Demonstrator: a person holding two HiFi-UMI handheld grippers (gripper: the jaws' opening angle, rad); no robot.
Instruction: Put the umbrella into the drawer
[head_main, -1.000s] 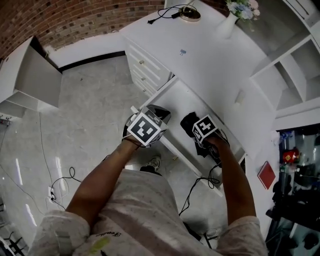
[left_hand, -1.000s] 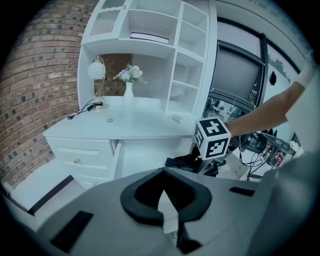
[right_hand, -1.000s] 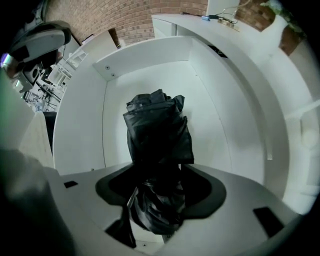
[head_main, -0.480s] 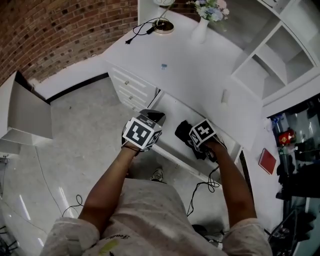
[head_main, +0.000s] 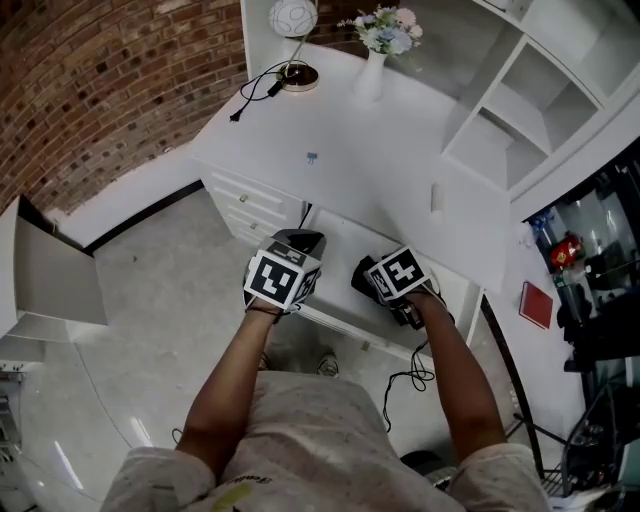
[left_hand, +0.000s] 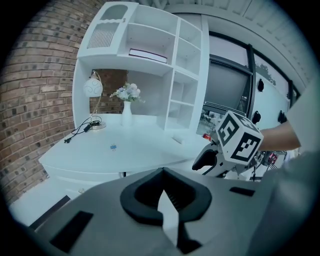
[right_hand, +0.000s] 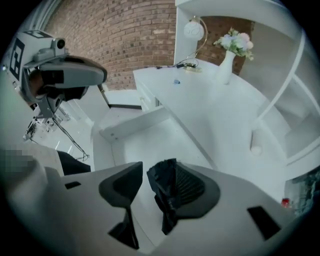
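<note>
The drawer (head_main: 338, 255) stands pulled out under the white desk (head_main: 350, 150), and its white bottom (right_hand: 150, 135) shows bare in the right gripper view. My right gripper (head_main: 368, 278) hangs over it, pointing steeply down. Its jaws (right_hand: 145, 172) are closing. A black crumpled piece of the umbrella (right_hand: 162, 192) lies against the right-hand pad, with a gap between it and the other jaw. My left gripper (head_main: 298, 243) is at the drawer's left front corner. Its jaws (left_hand: 162, 172) meet at the tips with nothing between them. It sees the right gripper (left_hand: 235, 142).
On the desk stand a round lamp (head_main: 293, 20) with its cable, a vase of flowers (head_main: 378, 40), a small blue thing (head_main: 312, 157) and a white cylinder (head_main: 437, 197). White shelves (head_main: 520, 100) rise at the right. Shut drawers (head_main: 250, 200) sit left of the open one.
Both grippers have lifted up from the drawer, the right one more. The head view has swung so that more of the desk and shelves shows.
</note>
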